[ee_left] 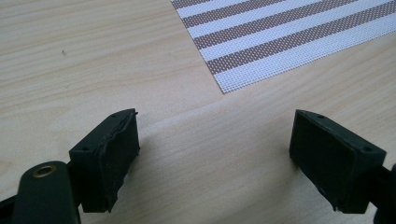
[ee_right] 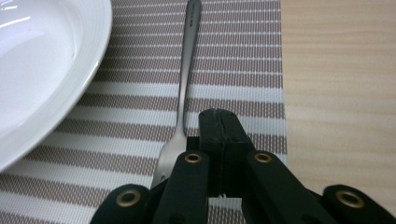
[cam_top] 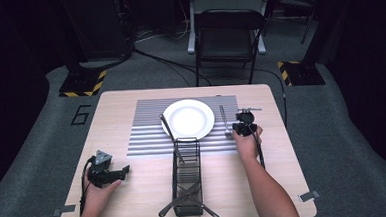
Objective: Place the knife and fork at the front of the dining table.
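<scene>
On the light wooden tabletop [cam_top: 135,191] a grey-and-white striped woven placemat [cam_top: 147,131] lies toward the far edge, and a round white ceramic plate [cam_top: 188,119] sits on its middle. A slim stainless-steel fork [cam_top: 224,121] lies flat on the mat just to the right of the plate, close to the mat's right edge, its handle pointing to the far edge of the tabletop and its tines toward the person. The right gripper [cam_top: 244,127] hangs over the tine end of the fork; in the right gripper view its two black jaws are pressed flat together with nothing between them [ee_right: 218,122], and the fork [ee_right: 184,84] runs along their left side, its tines partly hidden behind the jaws, so contact cannot be told. The plate's rim [ee_right: 70,93] curves in at the left of that view. The left gripper [cam_top: 115,173] rests with the left hand [cam_top: 97,191] near the left front part of the tabletop, well apart from the mat; its jaws stand spread wide over bare wood [ee_left: 215,154], holding nothing, with the mat's near corner [ee_left: 280,42] ahead of them. A black wire cutlery caddy [cam_top: 187,174] stands at the middle of the near edge, its far end touching the mat, with dark utensils lying in it and a dark-handled utensil [cam_top: 167,126] leaning out toward the plate.
</scene>
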A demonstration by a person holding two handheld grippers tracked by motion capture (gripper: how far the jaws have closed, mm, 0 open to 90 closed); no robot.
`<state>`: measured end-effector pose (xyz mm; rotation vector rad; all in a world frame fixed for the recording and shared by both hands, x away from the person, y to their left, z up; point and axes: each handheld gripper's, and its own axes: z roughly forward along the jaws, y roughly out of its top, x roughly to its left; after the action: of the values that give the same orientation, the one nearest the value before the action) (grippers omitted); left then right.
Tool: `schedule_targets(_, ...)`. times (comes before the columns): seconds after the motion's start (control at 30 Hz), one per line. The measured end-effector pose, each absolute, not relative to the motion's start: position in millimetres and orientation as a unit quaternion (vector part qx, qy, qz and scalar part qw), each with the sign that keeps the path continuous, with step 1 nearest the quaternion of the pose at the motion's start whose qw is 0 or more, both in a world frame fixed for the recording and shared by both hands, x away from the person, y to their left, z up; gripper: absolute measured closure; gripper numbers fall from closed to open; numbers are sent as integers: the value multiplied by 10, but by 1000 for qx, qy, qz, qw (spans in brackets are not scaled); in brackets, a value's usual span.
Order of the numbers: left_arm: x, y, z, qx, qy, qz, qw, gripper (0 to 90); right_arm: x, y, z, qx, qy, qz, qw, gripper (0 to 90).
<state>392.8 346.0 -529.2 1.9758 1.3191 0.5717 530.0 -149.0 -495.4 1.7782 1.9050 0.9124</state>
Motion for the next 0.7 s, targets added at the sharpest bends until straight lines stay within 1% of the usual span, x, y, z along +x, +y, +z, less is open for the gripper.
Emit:
schedule_targets(0.1, 3929, 3460, -5292, 760, 507, 220, 342, 157, 5241, -1506, -4978, 633, 683, 318, 177, 900)
schedule_targets(0.3, 3929, 3460, -5292, 760, 507, 220, 342, 157, 5148, -1515, -5063, 624, 697, 307, 172, 900)
schedule_targets(0.43, 3929, 3460, -5292, 760, 507, 220, 342, 158, 5090, -1507, -5090, 614, 703, 310, 179, 900)
schedule_targets(0.7, 3928, 3460, -5292, 760, 507, 220, 342, 158, 5014, -1440, -5084, 600, 715, 312, 178, 900)
